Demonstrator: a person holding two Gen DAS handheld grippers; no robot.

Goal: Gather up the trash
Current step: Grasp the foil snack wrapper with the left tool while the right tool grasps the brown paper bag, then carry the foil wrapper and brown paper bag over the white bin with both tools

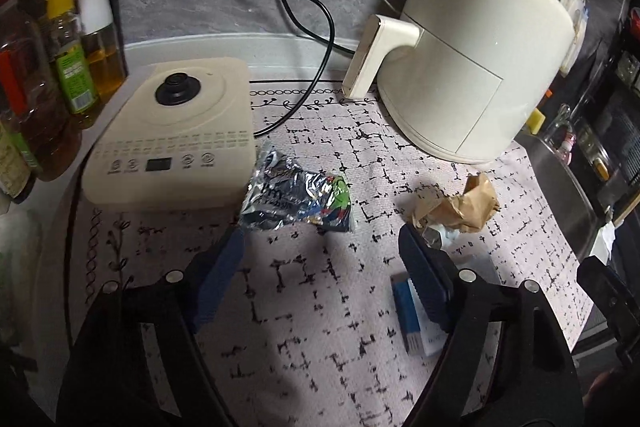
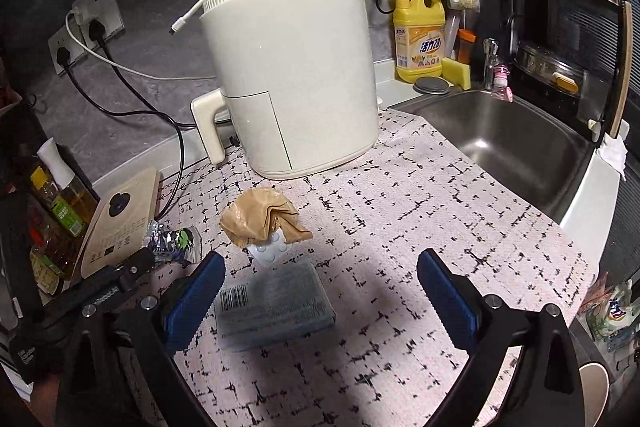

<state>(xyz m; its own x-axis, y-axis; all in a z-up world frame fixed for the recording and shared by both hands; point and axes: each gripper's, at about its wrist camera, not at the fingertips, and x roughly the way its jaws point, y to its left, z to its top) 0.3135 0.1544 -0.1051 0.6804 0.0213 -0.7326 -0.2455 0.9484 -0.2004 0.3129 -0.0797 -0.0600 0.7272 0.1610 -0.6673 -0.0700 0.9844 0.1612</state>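
Note:
A crumpled silver foil wrapper (image 1: 296,195) lies on the patterned mat just ahead of my open, empty left gripper (image 1: 324,247); it also shows in the right wrist view (image 2: 172,241). A crumpled brown paper (image 1: 460,207) lies to the right, with a white blister pack (image 2: 274,247) under its near edge. A flat blue box (image 2: 276,303) lies beside my left finger in the right wrist view, partly hidden behind my right finger (image 1: 424,279) in the left wrist view. My right gripper (image 2: 320,275) is open and empty above the box.
A cream air fryer (image 2: 292,75) stands at the back of the mat. A cream induction cooker (image 1: 176,135) sits left, with oil bottles (image 1: 72,67) beside it. Black cables (image 1: 304,27) trail on the counter. A steel sink (image 2: 516,147) lies right, with yellow dish soap (image 2: 420,35).

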